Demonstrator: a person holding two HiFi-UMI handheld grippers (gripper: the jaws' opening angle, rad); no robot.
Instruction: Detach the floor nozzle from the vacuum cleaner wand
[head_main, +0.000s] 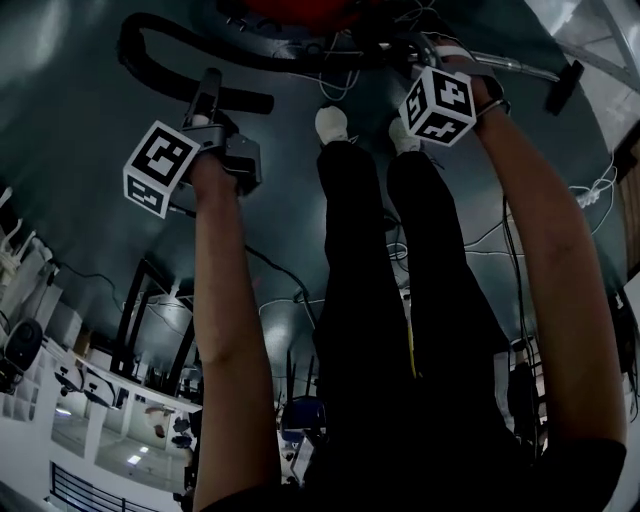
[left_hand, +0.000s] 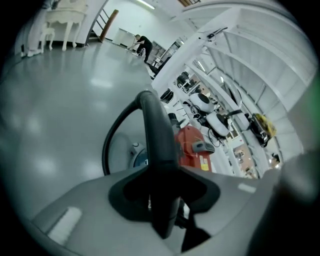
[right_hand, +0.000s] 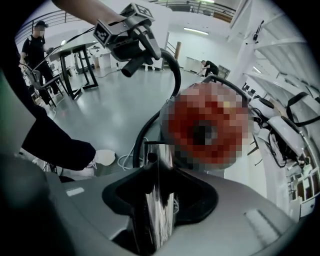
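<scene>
The left tool (left_hand: 162, 197) is clamped on the vacuum's black handle (left_hand: 154, 125). The right tool (right_hand: 157, 210) is clamped on the shiny wand (right_hand: 156, 165). In the head view the wand runs toward 3 o'clock to a black end piece, likely the floor nozzle (head_main: 564, 86), not yet off. This looks like the holding step. Next, one tool must reach the nozzle and pull it straight off.

A glossy grey floor (left_hand: 55, 100) spreads wide, with thin white cables (head_main: 592, 187) trailing across it. White ornate furniture (left_hand: 60, 22) stands at its far edge. Elsewhere a dark-clothed person (right_hand: 34, 50) stands beside a black-legged table (right_hand: 66, 70), and white shelving crowded with equipment (left_hand: 235, 145) lines one side.
</scene>
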